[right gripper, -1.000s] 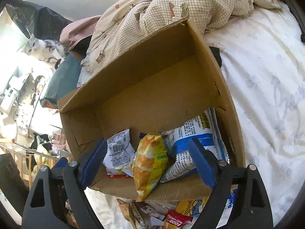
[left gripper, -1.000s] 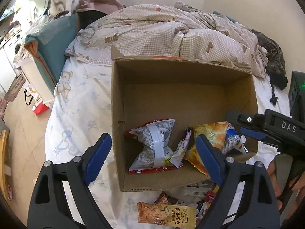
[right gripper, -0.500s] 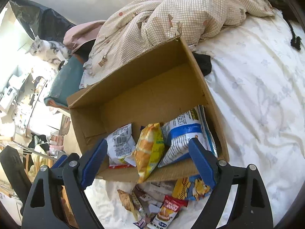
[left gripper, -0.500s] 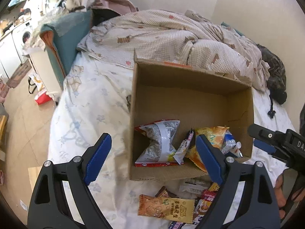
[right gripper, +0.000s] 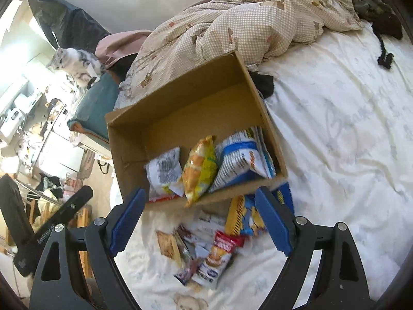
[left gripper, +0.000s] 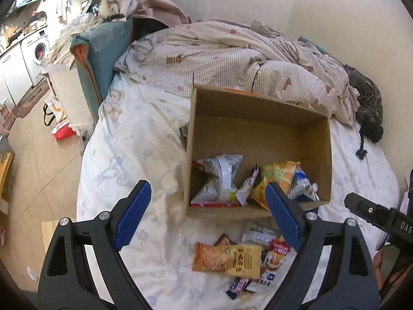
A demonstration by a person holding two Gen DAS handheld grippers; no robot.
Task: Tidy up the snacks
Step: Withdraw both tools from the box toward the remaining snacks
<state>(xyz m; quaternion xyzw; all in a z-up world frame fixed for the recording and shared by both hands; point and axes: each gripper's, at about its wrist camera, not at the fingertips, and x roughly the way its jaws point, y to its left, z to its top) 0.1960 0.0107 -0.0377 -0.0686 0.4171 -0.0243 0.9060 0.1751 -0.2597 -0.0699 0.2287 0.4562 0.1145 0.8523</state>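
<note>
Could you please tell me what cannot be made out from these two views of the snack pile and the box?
- Left wrist: the snack pile is partly hidden behind the left gripper's right finger.
- Right wrist: the packet labels in the cardboard box are motion-blurred and unreadable.
- Right wrist: the blue packet is partly hidden under the box.

Very little print here can be made out. On the black body of the right gripper (left gripper: 382, 219), which pokes into the left wrist view at about four o'clock, white capitals read "DAS" before the frame edge cuts them off. In the right wrist view the black bar of the left gripper (right gripper: 55, 228), at about eight o'clock, carries small white lettering too blurred to spell out. The orange snack packet (left gripper: 227, 259) lying on the bedsheet (left gripper: 144, 155) at six o'clock shows Chinese characters on a yellow panel, not legible to me. A barcode patch sits on the white packet (right gripper: 164, 173) inside the cardboard box (right gripper: 129, 139); its digits are unreadable.
</note>
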